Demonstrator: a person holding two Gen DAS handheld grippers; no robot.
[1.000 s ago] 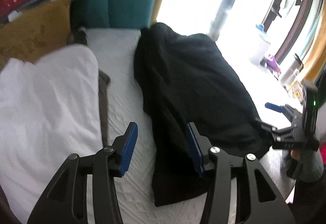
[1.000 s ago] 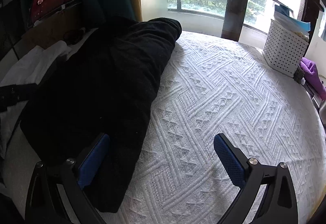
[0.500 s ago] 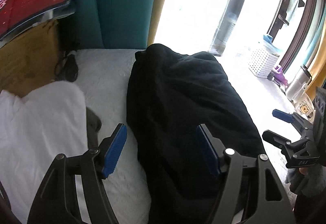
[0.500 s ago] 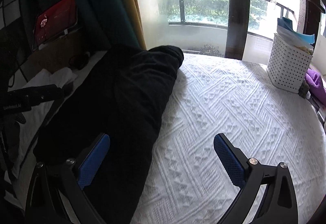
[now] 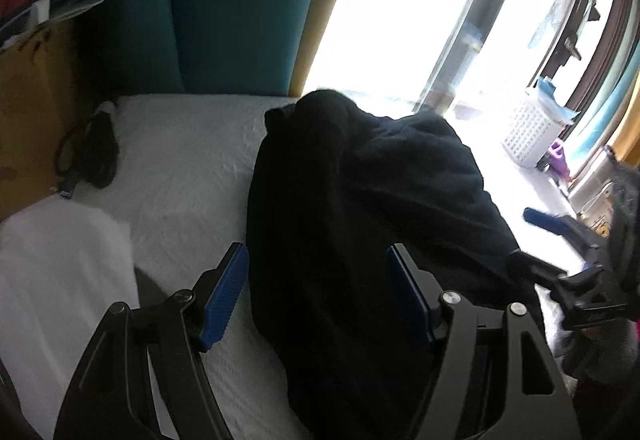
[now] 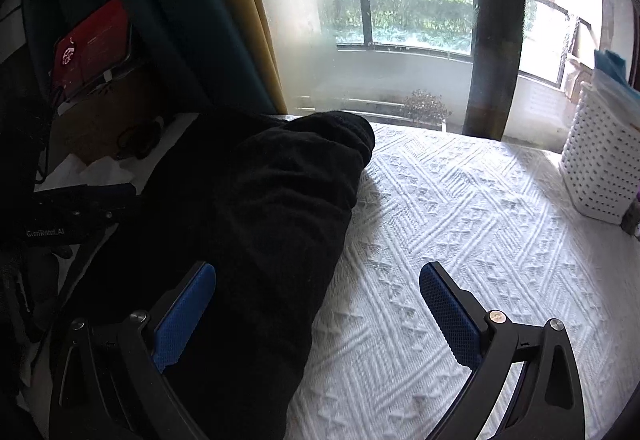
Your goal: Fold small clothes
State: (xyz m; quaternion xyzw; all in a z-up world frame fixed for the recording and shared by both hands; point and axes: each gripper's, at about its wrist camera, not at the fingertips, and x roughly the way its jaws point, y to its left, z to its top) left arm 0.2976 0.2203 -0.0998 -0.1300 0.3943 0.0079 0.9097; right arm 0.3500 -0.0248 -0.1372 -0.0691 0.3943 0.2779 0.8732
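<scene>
A black garment (image 5: 360, 224) is laid lengthwise on the white textured bedspread (image 6: 460, 240) — its long axis run from the grippers toward the window. The left gripper (image 5: 316, 292) and right gripper (image 6: 316, 312) are held wide apart above it — nothing is gripped.

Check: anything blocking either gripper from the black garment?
Nothing visible. The black garment lies uncovered on the white bedspread; left gripper and right gripper are both open right over its edges.
</scene>
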